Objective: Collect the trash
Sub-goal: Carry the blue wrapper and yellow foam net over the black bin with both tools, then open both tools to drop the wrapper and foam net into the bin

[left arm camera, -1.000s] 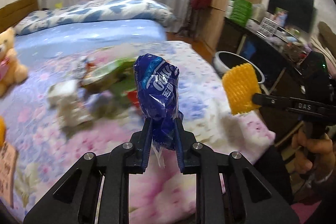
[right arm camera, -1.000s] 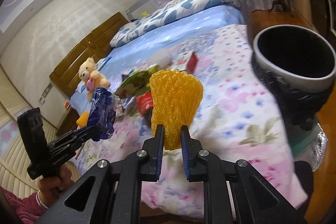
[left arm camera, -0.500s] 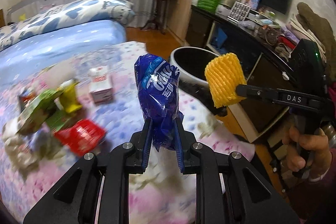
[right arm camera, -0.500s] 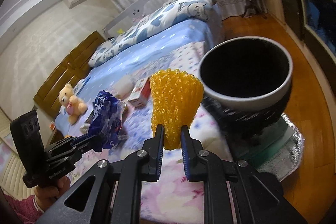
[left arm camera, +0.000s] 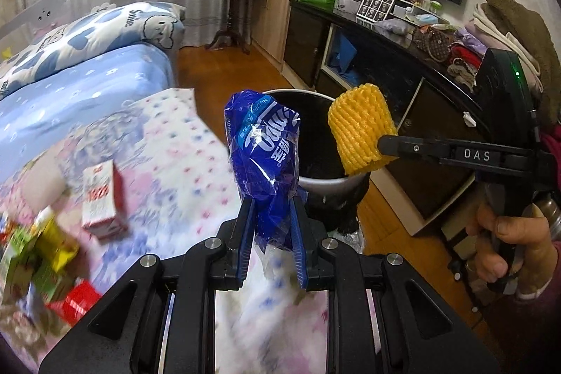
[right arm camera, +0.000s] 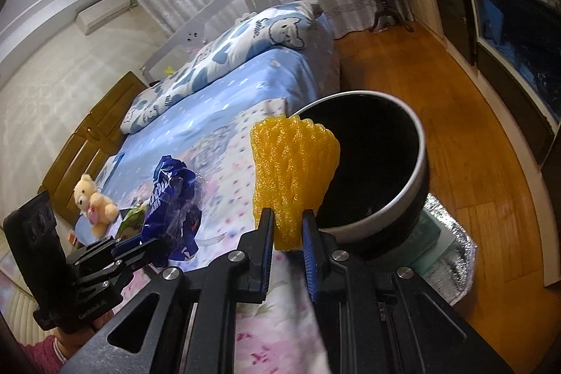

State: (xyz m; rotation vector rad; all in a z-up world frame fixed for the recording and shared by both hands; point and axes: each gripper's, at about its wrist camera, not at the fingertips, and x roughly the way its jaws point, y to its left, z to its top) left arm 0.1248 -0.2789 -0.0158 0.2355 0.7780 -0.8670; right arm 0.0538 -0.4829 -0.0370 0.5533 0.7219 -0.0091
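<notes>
The left claw (left arm camera: 271, 233) is clamped on the lower end of a crumpled blue snack wrapper (left arm camera: 264, 156), which stands upright between its blue pads. The right claw (right arm camera: 288, 242) is closed on the bottom of a yellow foam fruit net (right arm camera: 292, 177), its fingers pinching the net's narrowed base while the ribbed top fans out above. In the left wrist view the net (left arm camera: 361, 132) is held in front of the far rim of a round, black-lined trash bin (left arm camera: 315, 160); whether it hangs over the opening cannot be told. The wrapper is at the bin's near side, still over the edge of the bed (left arm camera: 168, 142). In the right wrist view the bin (right arm camera: 413, 177) stands on the wooden floor (right arm camera: 466, 142) just beside the bed's corner, its dark interior showing nothing that can be made out. More trash lies on the floral bedspread behind the left claw: a red-and-white carton (left arm camera: 103, 200), with green, yellow and red packets (left arm camera: 42, 265) blurred near the bed's left edge. A teddy bear (right arm camera: 93, 204) sits further up the bed.
</notes>
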